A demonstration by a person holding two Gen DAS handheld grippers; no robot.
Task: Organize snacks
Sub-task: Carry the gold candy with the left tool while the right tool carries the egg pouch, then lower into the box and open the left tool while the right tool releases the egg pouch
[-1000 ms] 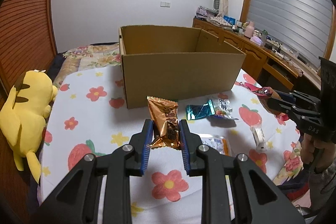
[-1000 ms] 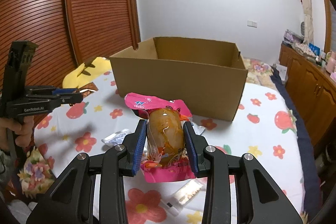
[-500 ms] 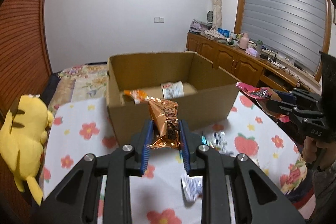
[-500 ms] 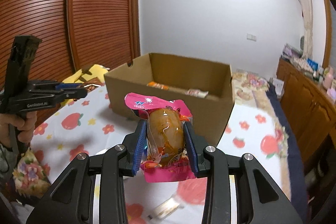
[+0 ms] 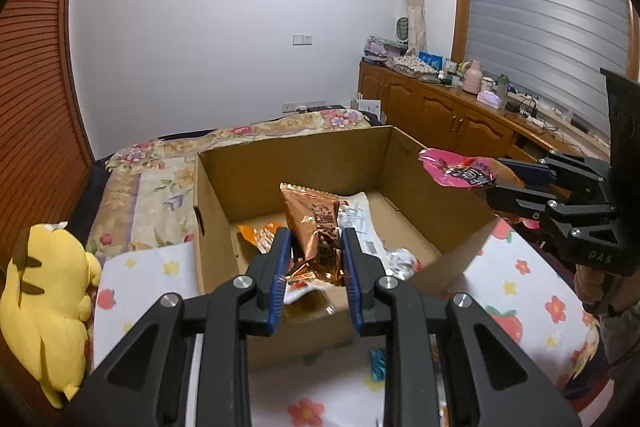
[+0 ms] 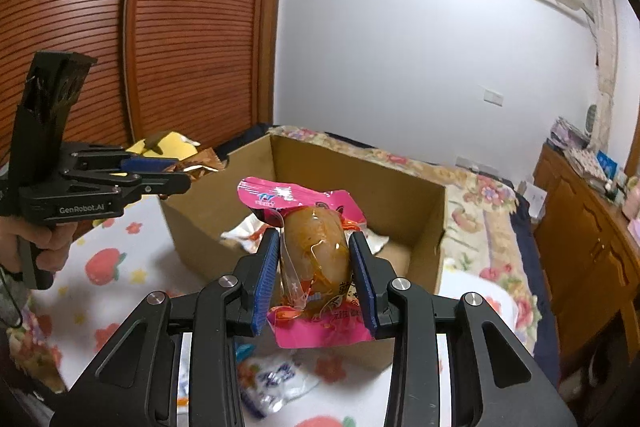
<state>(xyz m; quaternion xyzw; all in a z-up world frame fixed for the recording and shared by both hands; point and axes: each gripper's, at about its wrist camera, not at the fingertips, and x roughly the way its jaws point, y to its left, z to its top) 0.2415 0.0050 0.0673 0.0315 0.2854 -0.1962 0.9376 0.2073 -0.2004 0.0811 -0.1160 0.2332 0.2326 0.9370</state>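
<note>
An open cardboard box (image 5: 288,155) (image 6: 416,199) stands on a flowered sheet. My left gripper (image 5: 314,259) is shut on a copper foil snack packet (image 5: 314,223) and holds it above the box's near edge. My right gripper (image 6: 314,259) is shut on a pink packet with a brown egg-shaped snack (image 6: 314,247), held above the box's near wall. The right gripper also shows in the left wrist view (image 5: 516,183), at the box's right wall. Several packets lie inside the box: an orange one (image 5: 256,233) and a white one (image 5: 356,219).
A yellow plush toy (image 5: 44,291) lies on the left of the sheet. Loose packets lie before the box: a blue one (image 5: 378,367) and a white one (image 6: 276,379). A wooden cabinet (image 5: 452,115) with clutter runs along the right. A slatted wooden wardrobe (image 6: 180,27) is on the left.
Both grippers have risen and moved forward with their packets, from in front of the box to above its opening. The box's inside has come into view.
</note>
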